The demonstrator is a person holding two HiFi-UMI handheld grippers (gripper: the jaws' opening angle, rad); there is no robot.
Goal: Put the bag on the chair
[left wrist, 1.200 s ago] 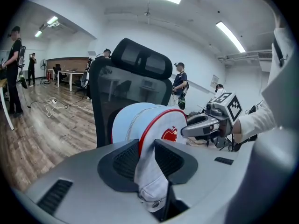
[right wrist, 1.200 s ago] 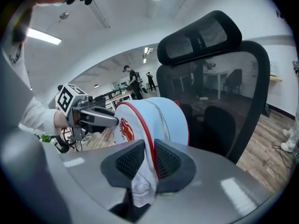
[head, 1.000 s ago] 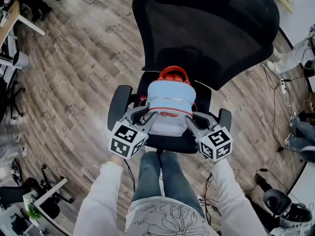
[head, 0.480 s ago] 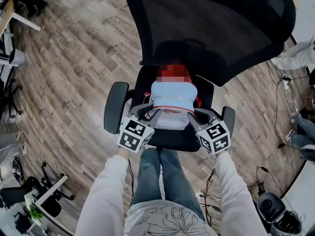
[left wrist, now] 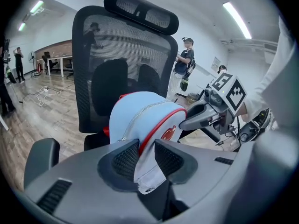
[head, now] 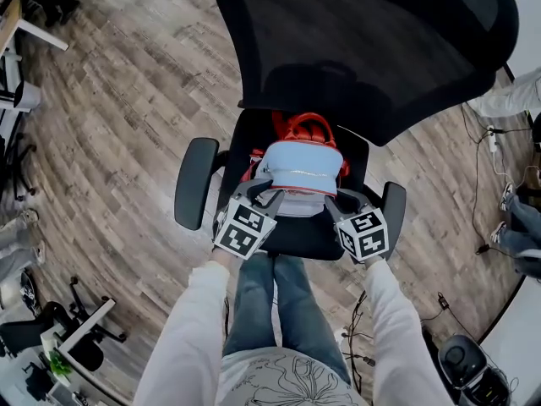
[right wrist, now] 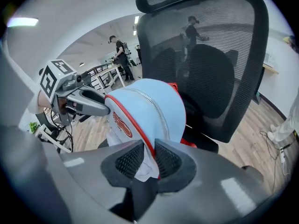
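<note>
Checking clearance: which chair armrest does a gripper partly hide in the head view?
The armrest at the picture's right: the right gripper overlaps its lower end. The armrest at the picture's left shows whole.

Left gripper [head: 269, 196], right gripper [head: 333, 201]: jaws clamped, probably angled down.

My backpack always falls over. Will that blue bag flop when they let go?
Probably soft: the bag squashes thin where the left gripper and right gripper pinch it. It looks rounded, so it likely won't collapse. Being tall, it might lean on the chair.
</note>
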